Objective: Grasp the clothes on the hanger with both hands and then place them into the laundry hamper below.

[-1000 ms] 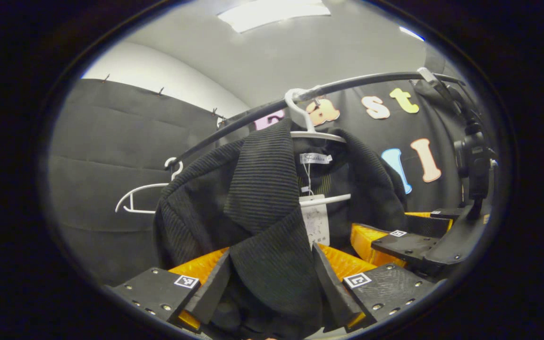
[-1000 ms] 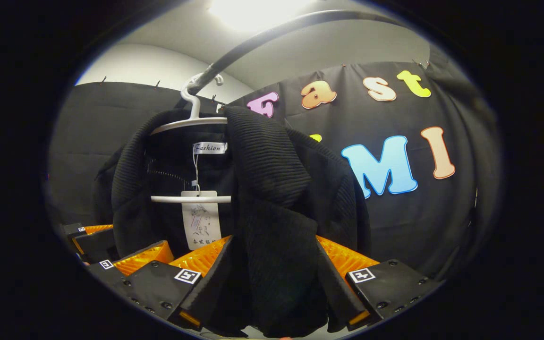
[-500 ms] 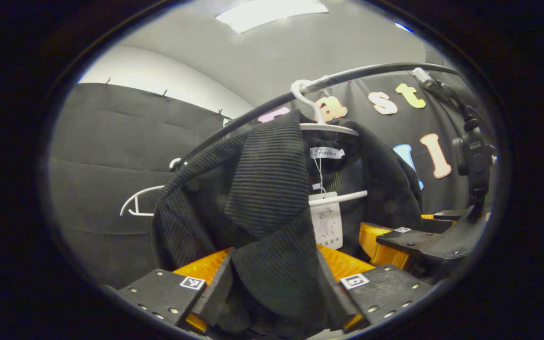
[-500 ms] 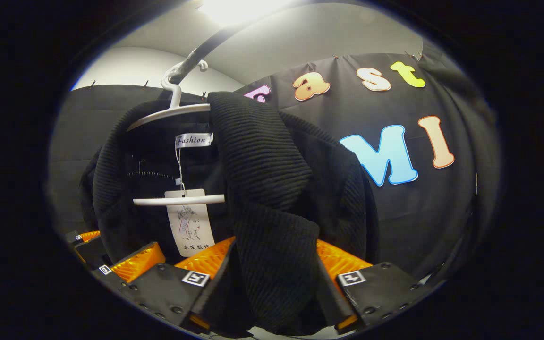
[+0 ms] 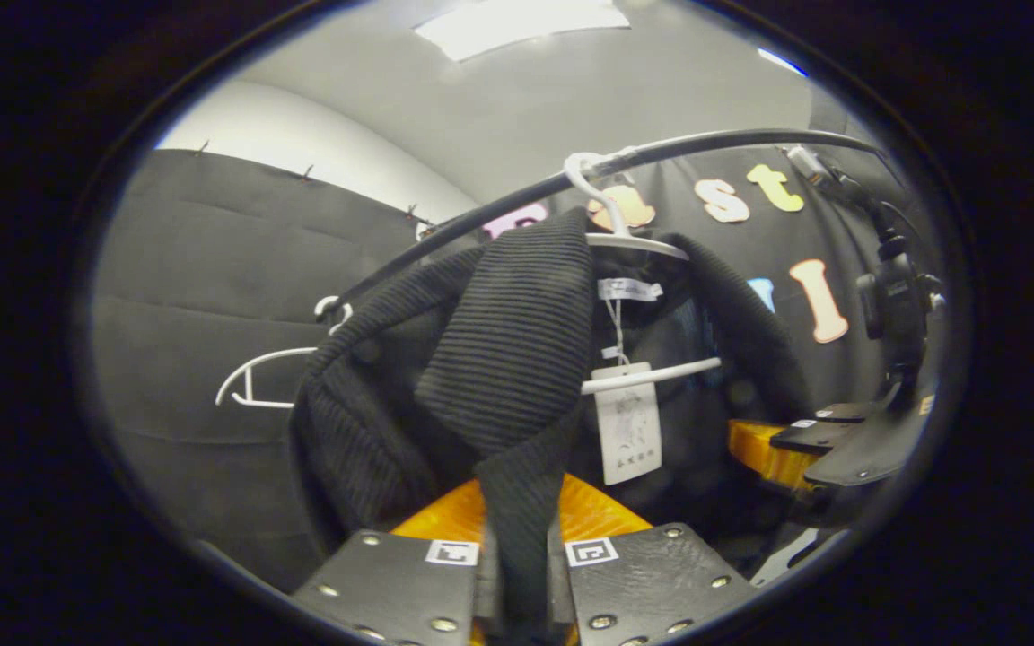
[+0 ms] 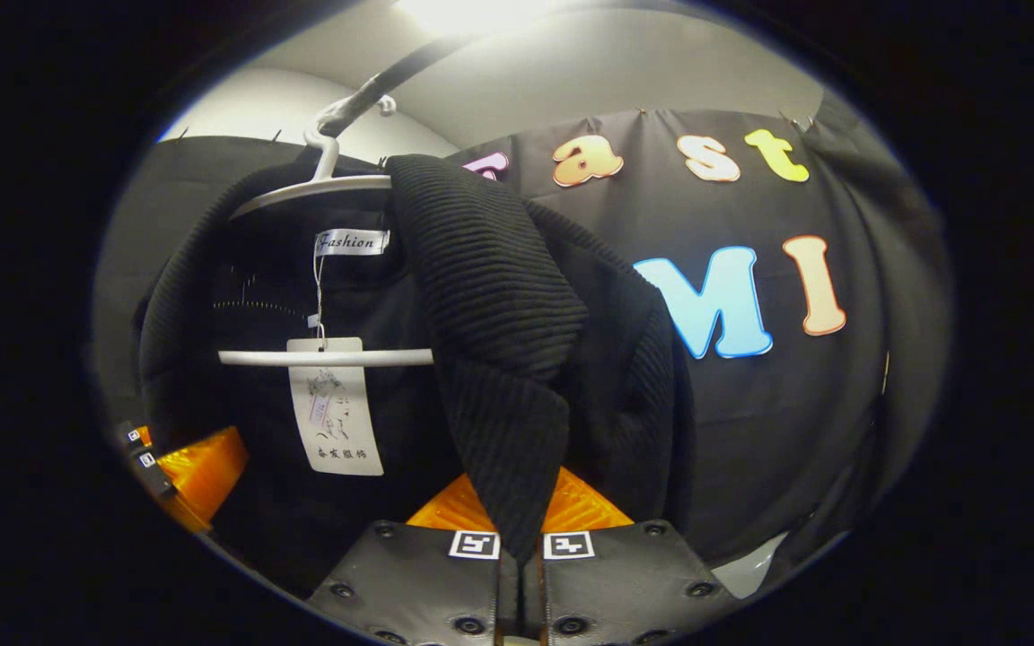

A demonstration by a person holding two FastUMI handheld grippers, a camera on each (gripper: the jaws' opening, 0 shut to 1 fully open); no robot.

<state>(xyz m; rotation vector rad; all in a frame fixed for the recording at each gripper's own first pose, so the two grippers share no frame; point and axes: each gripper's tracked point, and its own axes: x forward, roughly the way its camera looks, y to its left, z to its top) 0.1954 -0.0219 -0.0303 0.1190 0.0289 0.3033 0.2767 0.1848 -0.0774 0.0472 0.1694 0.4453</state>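
The black ribbed knit garment (image 5: 499,359) hangs on a white plastic hanger (image 5: 643,244) hooked over a black curved rail (image 5: 714,144), with a white paper tag (image 5: 626,422) dangling from its collar label. In the left gripper view, the left gripper (image 5: 517,574) has its fingers pressed together on a narrow fold of the garment's left front edge, the fabric running up taut from between them. In the right gripper view, the right gripper (image 6: 521,561) is likewise pinching the right front edge, with the cloth drawn into a point just above its fingers.

Holding one lapel on each side looks like the sensible way to control a floppy knit: the two pinches spread the load and should let the shoulders be slid off the hanger evenly rather than dragging it sideways along the rail. A second, bare white hanger (image 5: 252,381) hangs farther left on the same rail, well apart from the garment.

The grasp seems complete; I judge the next step is lifting the shoulders clear of the hanger, then lowering into the hamper.
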